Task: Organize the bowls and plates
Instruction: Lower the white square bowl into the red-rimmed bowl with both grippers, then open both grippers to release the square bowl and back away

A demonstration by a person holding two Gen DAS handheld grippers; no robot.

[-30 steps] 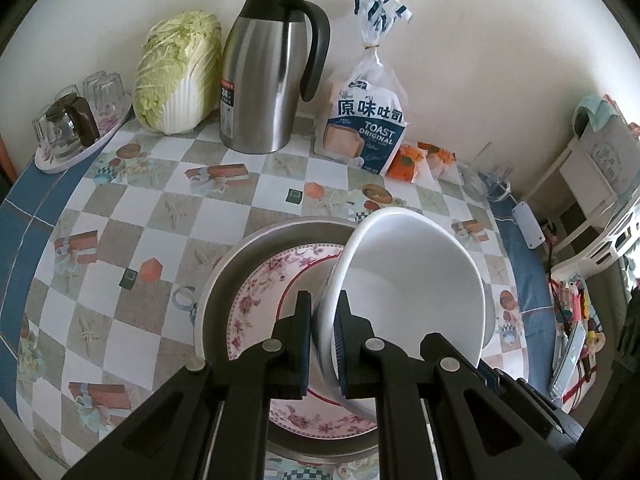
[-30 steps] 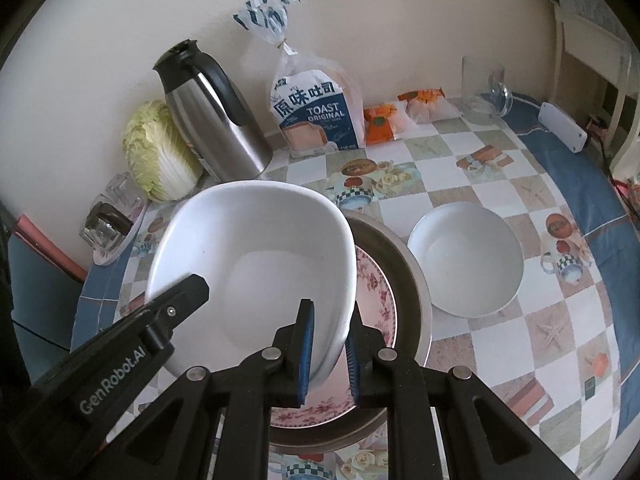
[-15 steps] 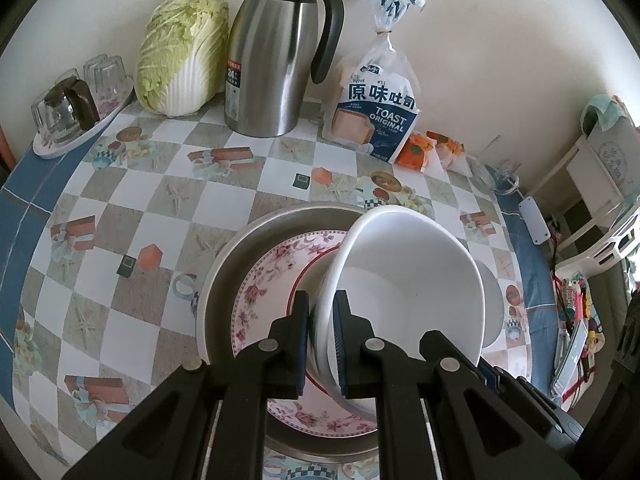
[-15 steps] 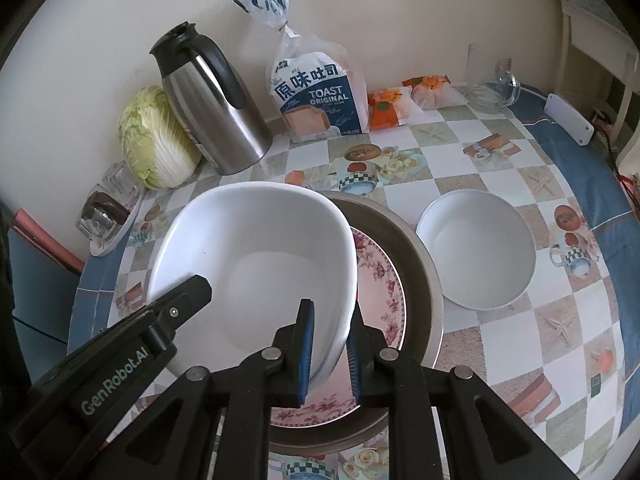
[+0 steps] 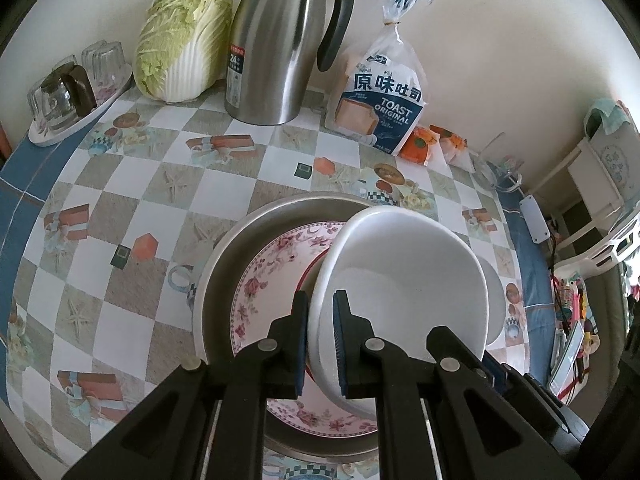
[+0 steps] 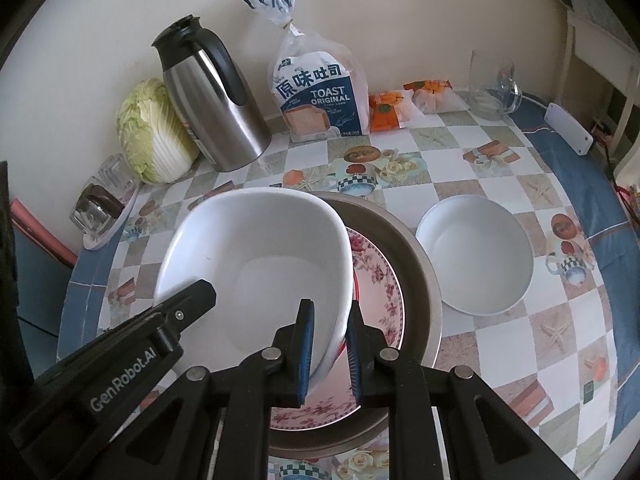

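A large white bowl [image 5: 404, 280] [image 6: 256, 256] hangs just above a floral plate [image 5: 272, 276] [image 6: 376, 280] that lies in a wide metal pan [image 5: 224, 264] [image 6: 416, 264]. My left gripper [image 5: 320, 344] is shut on the bowl's left rim. My right gripper [image 6: 330, 350] is shut on its right rim. The left gripper's arm [image 6: 120, 356] shows in the right wrist view. A smaller white bowl [image 6: 476, 264] sits on the table right of the pan, mostly hidden in the left wrist view.
Along the back wall stand a cabbage [image 5: 180, 36], a steel thermos jug [image 5: 280, 48], a toast bag [image 5: 380, 96], orange snack packs [image 6: 388, 108] and a glass pitcher [image 6: 492, 88]. A tray of glasses [image 5: 68, 96] sits far left. The table's right edge [image 6: 592, 184] drops off.
Both grippers, still holding the large white bowl, have moved forward and down over the floral plate, so the table objects appear closer and the bowl sits lower above the plate.
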